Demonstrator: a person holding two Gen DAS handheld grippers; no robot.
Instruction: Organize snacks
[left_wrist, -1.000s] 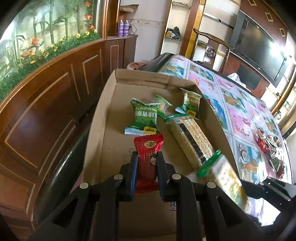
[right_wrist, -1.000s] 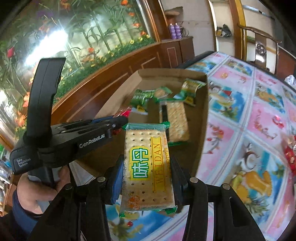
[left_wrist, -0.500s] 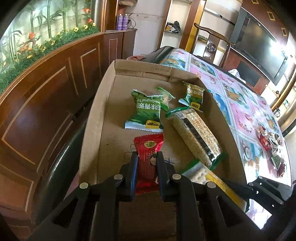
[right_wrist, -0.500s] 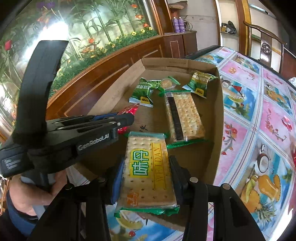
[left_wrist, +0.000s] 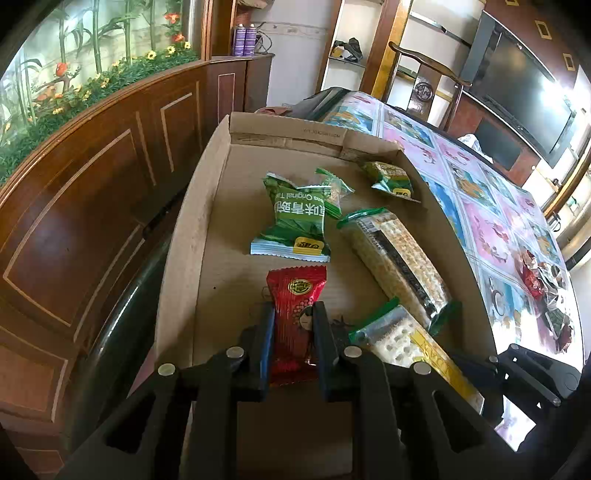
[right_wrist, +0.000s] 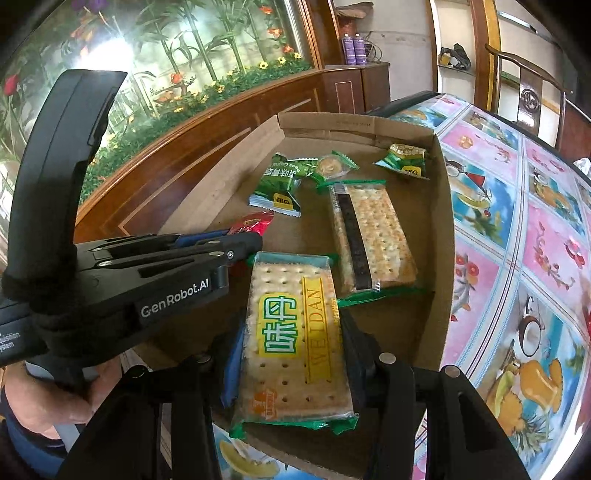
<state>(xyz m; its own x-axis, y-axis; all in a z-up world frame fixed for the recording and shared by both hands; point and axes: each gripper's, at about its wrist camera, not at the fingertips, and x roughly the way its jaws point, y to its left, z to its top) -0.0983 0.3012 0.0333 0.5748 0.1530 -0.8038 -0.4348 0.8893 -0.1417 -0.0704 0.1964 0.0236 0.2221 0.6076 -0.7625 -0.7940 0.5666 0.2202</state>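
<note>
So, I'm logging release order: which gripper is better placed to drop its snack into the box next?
Probably the right gripper: its cracker pack sits low over bare cardboard box floor beside the other cracker pack. The left gripper grips a red packet, apparently higher.

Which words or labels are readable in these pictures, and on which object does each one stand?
"WEIDAN": cracker pack held in the right gripper.
"GenRobot.AI": left gripper body.
"Original": green snack bag, upside down.
Box wall print: too small to read.
Red packet logo: unreadable.
</note>
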